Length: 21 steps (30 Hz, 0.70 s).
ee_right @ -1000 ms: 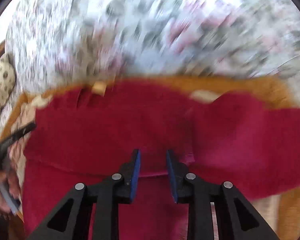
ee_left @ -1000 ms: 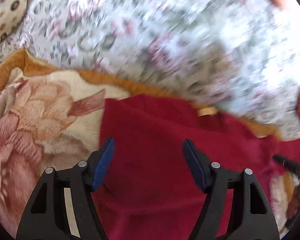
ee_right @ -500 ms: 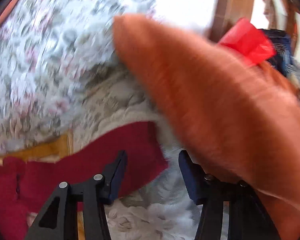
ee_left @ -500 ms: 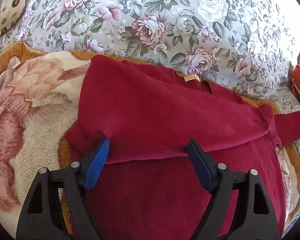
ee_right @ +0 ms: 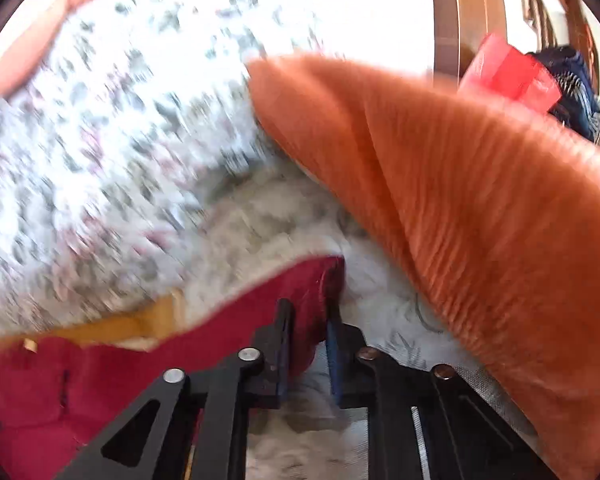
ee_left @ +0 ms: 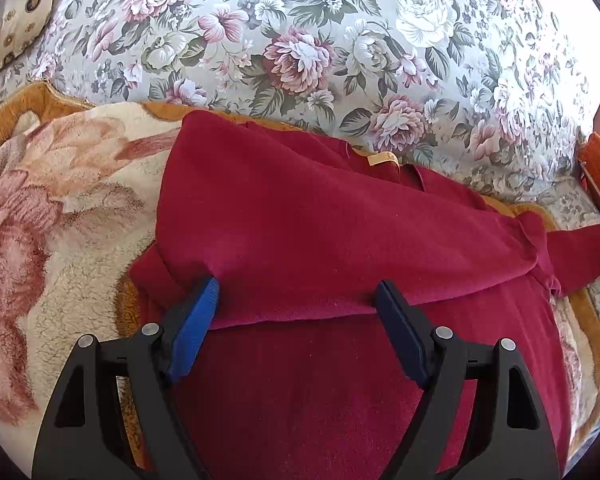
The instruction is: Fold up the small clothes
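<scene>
A dark red sweater lies spread on a cream and orange floral blanket. Its left sleeve is folded across the body, and a tan neck label shows at the collar. My left gripper is open and empty, hovering over the folded sleeve's lower edge. The right sleeve sticks out to the right. In the blurred right wrist view, my right gripper is closed on the cuff end of that red sleeve.
A floral-print sofa back rises behind the blanket. A patterned cushion sits at the far left. An orange ribbed cushion lies close on the right of the right gripper. A red object and dark clothes lie beyond it.
My right gripper let go of the sweater body, swung right to the sleeve end and closed on the cuff. My left gripper pulled back, leaving the left sleeve folded across the body.
</scene>
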{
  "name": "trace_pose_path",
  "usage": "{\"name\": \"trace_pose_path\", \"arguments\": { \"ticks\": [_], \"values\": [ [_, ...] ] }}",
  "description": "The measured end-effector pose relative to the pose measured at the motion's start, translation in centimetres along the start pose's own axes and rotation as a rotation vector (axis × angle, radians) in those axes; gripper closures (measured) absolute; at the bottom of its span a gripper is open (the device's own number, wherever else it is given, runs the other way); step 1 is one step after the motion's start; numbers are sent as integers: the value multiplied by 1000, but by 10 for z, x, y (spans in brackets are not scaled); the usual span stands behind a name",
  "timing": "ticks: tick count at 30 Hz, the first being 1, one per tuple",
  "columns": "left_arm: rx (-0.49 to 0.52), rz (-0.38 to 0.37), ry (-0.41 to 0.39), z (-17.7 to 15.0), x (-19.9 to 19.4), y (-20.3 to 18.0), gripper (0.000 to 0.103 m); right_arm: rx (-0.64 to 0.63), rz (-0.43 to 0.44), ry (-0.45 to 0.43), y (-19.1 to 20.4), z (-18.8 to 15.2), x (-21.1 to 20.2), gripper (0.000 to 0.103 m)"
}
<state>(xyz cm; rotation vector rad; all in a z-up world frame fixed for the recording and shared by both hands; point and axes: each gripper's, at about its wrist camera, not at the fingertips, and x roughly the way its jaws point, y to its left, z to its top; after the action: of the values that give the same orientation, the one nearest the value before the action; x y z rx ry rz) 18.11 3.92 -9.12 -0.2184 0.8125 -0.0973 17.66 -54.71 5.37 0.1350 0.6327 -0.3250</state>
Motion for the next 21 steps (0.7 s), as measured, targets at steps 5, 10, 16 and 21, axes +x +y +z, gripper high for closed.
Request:
{"name": "trace_pose_path", "arguments": {
  "ticks": [5, 10, 16, 21],
  "values": [
    [-2, -2, -1, 0, 0, 1, 23, 45, 178, -75, 40, 0, -29, 91],
    [-7, -7, -3, 0, -1, 1, 23, -45, 428, -32, 144, -19, -40, 93],
    [-19, -22, -7, -1, -1, 3, 23, -140, 713, 84, 302, -69, -42, 93],
    [-25, -31, -7, -1, -2, 5, 22, -227, 798, 199, 409, -116, -24, 93]
  ]
}}
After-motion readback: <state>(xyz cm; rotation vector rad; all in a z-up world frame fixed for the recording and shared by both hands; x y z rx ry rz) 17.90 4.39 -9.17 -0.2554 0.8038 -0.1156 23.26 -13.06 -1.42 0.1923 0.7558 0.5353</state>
